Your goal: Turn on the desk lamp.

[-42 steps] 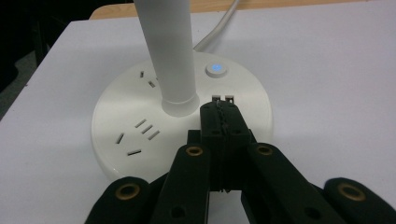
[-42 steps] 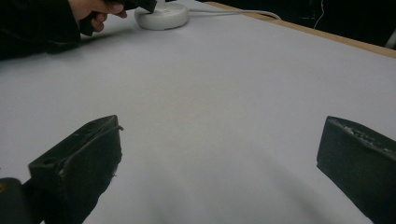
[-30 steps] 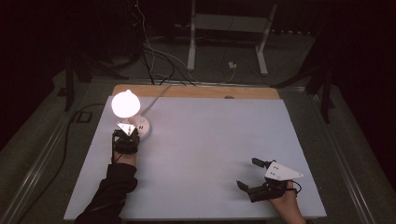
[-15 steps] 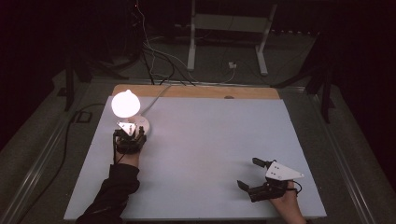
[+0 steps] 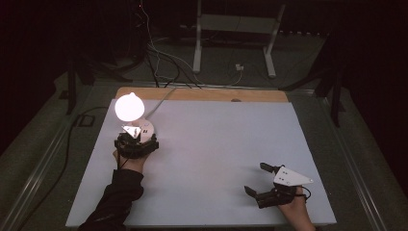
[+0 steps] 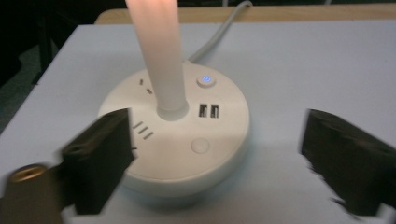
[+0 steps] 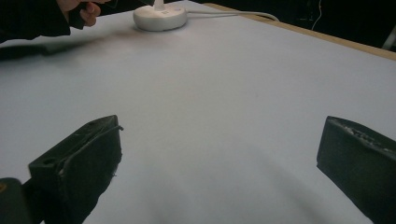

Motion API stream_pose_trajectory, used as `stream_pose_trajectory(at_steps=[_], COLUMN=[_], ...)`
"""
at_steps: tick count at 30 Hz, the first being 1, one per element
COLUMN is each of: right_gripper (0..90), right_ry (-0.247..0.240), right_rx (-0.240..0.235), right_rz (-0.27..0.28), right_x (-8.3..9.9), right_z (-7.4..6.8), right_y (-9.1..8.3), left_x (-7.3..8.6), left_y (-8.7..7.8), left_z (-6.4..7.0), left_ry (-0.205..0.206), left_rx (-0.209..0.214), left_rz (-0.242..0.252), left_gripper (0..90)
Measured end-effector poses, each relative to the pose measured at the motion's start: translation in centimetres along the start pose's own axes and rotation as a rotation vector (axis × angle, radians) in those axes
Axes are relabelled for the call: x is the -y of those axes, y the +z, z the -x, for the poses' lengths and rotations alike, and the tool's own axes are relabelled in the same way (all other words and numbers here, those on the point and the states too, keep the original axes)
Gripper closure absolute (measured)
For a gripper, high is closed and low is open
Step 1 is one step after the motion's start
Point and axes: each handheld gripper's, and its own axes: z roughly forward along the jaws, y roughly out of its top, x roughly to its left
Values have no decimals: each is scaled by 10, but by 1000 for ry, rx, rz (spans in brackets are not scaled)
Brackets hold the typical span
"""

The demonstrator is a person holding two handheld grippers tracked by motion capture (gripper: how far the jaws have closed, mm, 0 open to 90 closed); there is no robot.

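Note:
A white round lamp base stands at the table's far left, its glowing stem rising to a lit bulb. On the base I see a button with a blue light, two USB ports and a plain round button. My left gripper is open right at the near side of the base. Its left jaw overlaps the base's rim and its right jaw stands off to the side. My right gripper rests open near the front right, with nothing between its jaws.
A white sheet covers the table, with a wooden strip along the far edge. The lamp's cable runs off the back. Beyond the table the floor is dark, with cables and a metal stand.
The left gripper has shifted only slightly beside the lamp base. The lamp stays lit and the right gripper has not moved.

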Motion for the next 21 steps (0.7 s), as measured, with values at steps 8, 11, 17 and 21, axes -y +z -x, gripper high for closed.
stream_pose_trajectory(at_steps=[8, 11, 17, 21], right_gripper=[0, 0, 0, 0], right_ry=[2, 4, 4, 5], right_rx=[0, -1, -3, -3], right_rz=[0, -1, -3, -3], right_x=[0, 0, 0, 1], right_z=[0, 0, 0, 1], right_y=[0, 1, 1, 1], left_x=[-2, -3, -5, -7], left_y=[-3, -4, -8, -13], left_z=[-4, -7, -14, -18], left_ry=[11, 9, 13, 24], left_rx=[81, 114, 160, 232], left_rz=[-12, -23, -11, 6], left_gripper=[4, 4, 3, 4])
